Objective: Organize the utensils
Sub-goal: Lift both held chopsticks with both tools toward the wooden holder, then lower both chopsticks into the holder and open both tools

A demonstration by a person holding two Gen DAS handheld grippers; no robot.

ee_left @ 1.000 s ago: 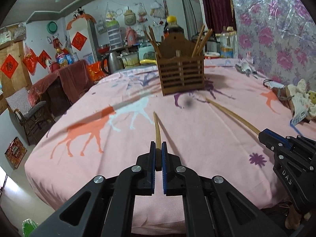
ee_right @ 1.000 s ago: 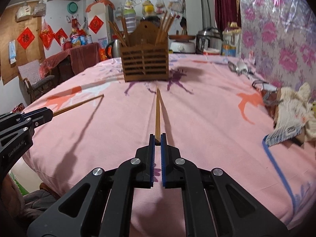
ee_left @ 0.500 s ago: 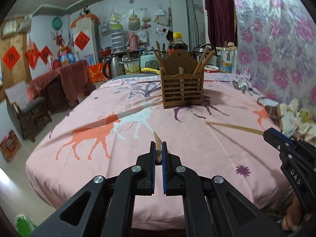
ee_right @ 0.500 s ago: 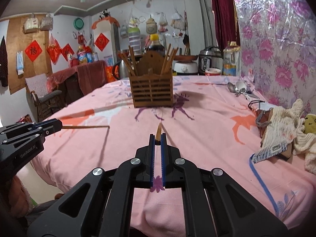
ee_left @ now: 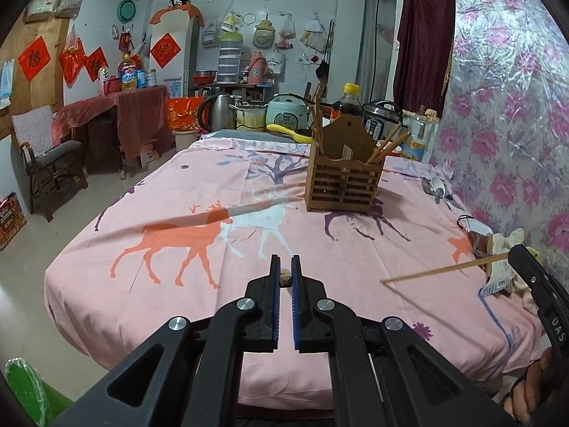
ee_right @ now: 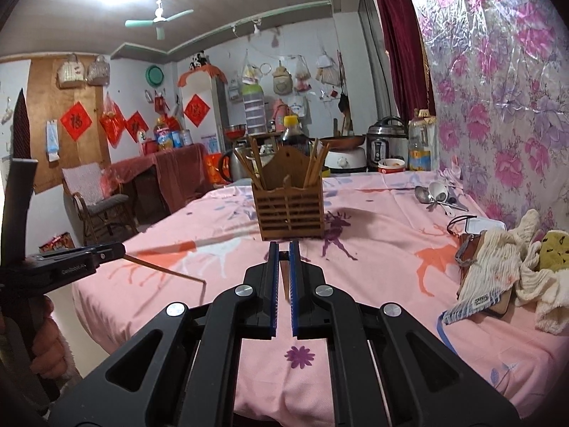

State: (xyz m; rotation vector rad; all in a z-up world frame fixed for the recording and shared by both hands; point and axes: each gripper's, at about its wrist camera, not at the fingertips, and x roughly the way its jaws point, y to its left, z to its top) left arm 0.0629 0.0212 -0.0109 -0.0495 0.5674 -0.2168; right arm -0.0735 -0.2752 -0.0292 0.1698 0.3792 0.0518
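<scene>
Lifted off the pink deer-print worktop (ee_left: 149, 284) since before: left gripper (ee_left: 285, 277) and right gripper (ee_right: 283, 270), each pinching a thin wooden chopstick (ee_left: 441, 269), short of the far slatted wooden holder (ee_right: 291, 213).

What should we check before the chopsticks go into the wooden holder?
1. Left gripper shut on its chopstick: ok.
2. Right gripper shut on its chopstick: ok.
3. Both chopsticks lifted off the pink tablecloth: ok.
4. Wooden holder upright on the tablecloth: ok.
5. Room left inside the holder beside the chopsticks already standing there: cannot tell.
6. Chopsticks tipped point-down for dropping in: not ok.
</scene>
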